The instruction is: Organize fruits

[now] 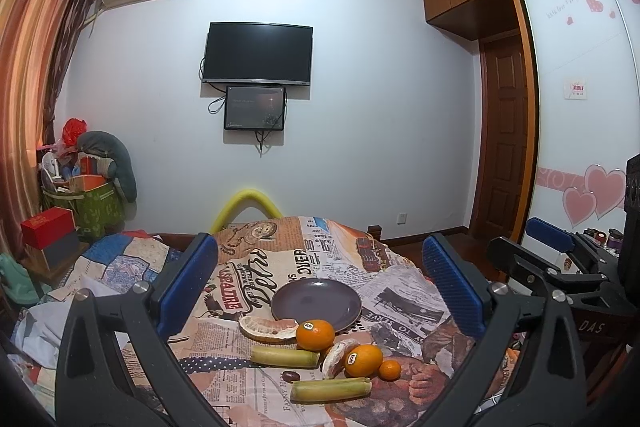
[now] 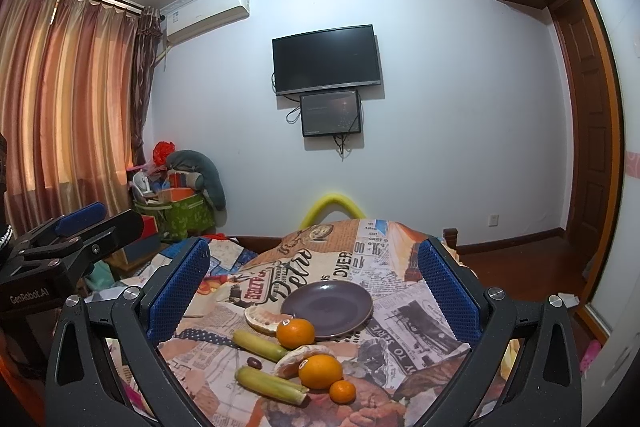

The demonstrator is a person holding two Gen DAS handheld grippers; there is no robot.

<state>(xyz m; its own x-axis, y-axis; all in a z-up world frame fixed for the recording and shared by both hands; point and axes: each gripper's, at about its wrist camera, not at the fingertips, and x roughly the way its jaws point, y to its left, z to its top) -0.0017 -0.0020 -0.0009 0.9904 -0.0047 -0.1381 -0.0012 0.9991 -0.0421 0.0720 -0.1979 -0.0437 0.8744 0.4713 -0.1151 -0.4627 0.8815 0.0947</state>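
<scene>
An empty dark purple plate [image 1: 316, 297] [image 2: 326, 305] sits on a newspaper-print cloth [image 1: 400, 311]. In front of it lie two oranges with stickers [image 1: 315, 334] [image 1: 363, 359], a small tangerine [image 1: 389, 369], two peeled pomelo pieces [image 1: 268, 327] [image 1: 335, 357], two green-yellow stalk pieces [image 1: 285, 355] [image 1: 331, 389] and a dark date [image 1: 291, 375]. My left gripper [image 1: 320, 283] hovers open above and short of the fruit, holding nothing. My right gripper [image 2: 314, 293] is likewise open and empty, beside the left one, with the tangerine [image 2: 342, 391] and an orange [image 2: 320, 371] nearest to it.
The cloth covers a raised surface on a bed; a quilt [image 1: 120, 259] lies to the left. Boxes and a full green bin [image 1: 96, 203] stand in the left corner. A TV [image 1: 258, 53] hangs on the far wall, and a wooden door [image 1: 502, 139] is at the right.
</scene>
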